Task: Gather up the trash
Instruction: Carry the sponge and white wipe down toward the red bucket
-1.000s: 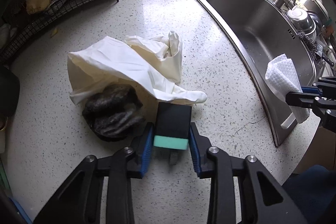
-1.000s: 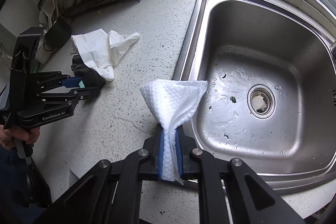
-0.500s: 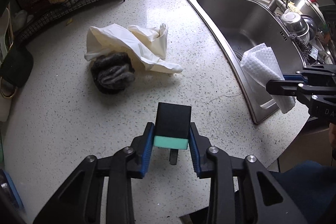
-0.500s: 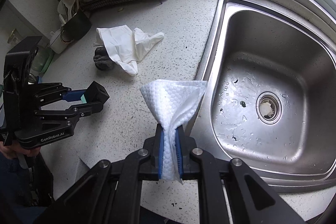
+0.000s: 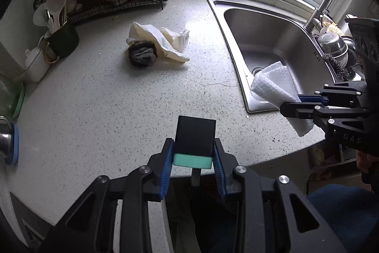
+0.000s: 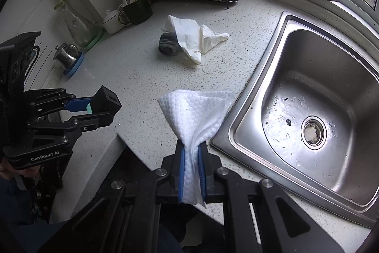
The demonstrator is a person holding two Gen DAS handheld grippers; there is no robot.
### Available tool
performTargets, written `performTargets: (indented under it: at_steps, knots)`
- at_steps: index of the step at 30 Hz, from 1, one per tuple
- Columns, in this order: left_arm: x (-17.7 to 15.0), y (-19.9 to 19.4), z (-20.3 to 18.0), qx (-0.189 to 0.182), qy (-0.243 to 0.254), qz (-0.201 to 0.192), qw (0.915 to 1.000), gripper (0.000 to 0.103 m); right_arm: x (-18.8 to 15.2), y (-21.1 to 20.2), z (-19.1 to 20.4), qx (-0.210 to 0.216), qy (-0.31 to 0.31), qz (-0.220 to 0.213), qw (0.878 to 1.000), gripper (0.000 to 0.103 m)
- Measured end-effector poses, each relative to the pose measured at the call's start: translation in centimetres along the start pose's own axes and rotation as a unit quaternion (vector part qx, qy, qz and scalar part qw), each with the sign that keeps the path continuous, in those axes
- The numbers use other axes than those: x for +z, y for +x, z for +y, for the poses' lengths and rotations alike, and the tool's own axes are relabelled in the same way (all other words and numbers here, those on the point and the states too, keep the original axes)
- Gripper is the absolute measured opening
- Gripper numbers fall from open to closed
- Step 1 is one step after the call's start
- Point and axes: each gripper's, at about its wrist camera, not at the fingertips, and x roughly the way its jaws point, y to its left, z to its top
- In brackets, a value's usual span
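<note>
L gripper (image 5: 193, 161) is held level over the near edge of the speckled countertop (image 5: 99, 98), fingers pointing fwd toward the window, clamped on a black block w/ a teal foam end (image 5: 194, 142). The block sits square btwn the blue pads, teal face toward the camera. In the right wrist view the same gripper (image 6: 91, 109) comes in from the left side, off the counter edge, the person's hand (image 6: 9, 168) partly visible under it.

R gripper (image 6: 191, 172) is also near the counter's front edge, just beside the stainless sink (image 6: 279, 44), aimed fwd and pinched narrow on a white paper towel (image 6: 196, 110). The towel fans out above the pads; a tail hangs below.

Further back on the counter, well apart from both grippers, a crumpled white glove (image 5: 165, 42) lies draped over a dark scrubber wad (image 5: 142, 55). Behind it stands a wire rack (image 5: 123, 4) holding ginger, w/ a dark utensil mug (image 5: 62, 40) to its left.
</note>
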Motion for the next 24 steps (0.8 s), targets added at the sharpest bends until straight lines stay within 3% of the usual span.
performTargets:
  at_steps: [14,24]
  knots:
    - [-9.8,-2.7,-7.9,0.046,-0.085,0.005,0.9953,0.03,-8.1,-2.4,1.7,0.058,-0.086,0.018,0.994,0.009]
    - [-15.7,-0.2,-12.7,0.044,-0.117,0.043,0.9913,0.03,-14.8,-1.3,1.7,0.082,-0.107,0.059,0.989,0.009]
